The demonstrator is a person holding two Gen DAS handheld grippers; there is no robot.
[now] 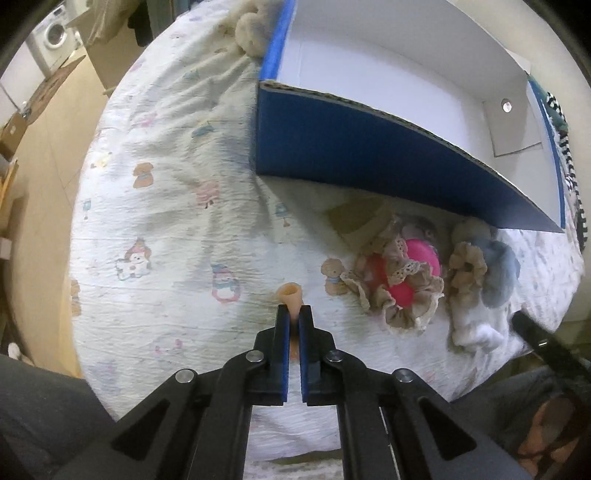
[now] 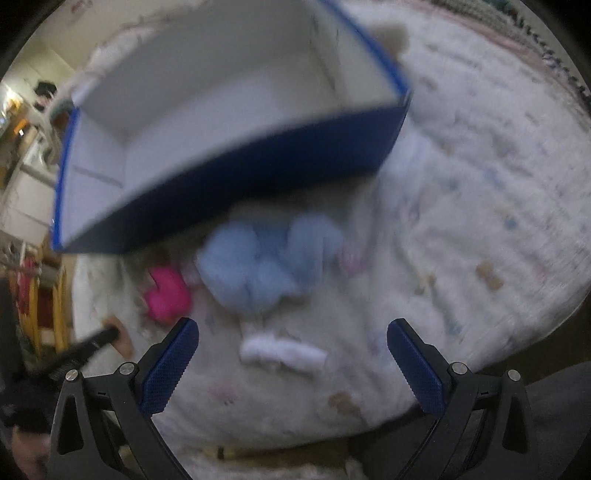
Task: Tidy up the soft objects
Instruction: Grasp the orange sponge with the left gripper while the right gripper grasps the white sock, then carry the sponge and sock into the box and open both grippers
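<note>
Left wrist view: we see the left gripper (image 1: 294, 314) pointing steeply down at the bed, its blue pads pinched tight on a small peach-coloured soft piece (image 1: 291, 295) whose open, tube-like end sticks out past the fingertips. Under it lies a white quilt (image 1: 166, 206) printed with bears and snowmen. The blue cardboard box (image 1: 354, 155) sits up-right of the gripper, white inside, open top, near wall facing us. A cluster of soft objects lies just below that near wall: a beige lace scrunchie (image 1: 402, 291) wrapped around a pink item (image 1: 417, 266), a second beige scrunchie (image 1: 466, 266) beside it, a blue-grey fluffy piece (image 1: 498, 273) touching that, and a white fluffy piece (image 1: 476, 328) below. A beige plush (image 1: 251, 29) leans at the box's far left corner. The black tip of the other gripper (image 1: 532, 328) pokes in at the right edge.

Right wrist view, heavily motion-blurred: we see the right gripper (image 2: 293, 339) with fingers spread wide, nothing between them. The white fluffy piece (image 2: 282, 354) lies on the quilt (image 2: 480, 206) between and just ahead of the fingertips. Beyond it sits the blue fluffy piece (image 2: 269, 258), with the pink item (image 2: 168, 295) to its left. The blue box (image 2: 236, 166) is above them. The left gripper (image 2: 88, 343) appears as a dark blur at lower left.
</note>
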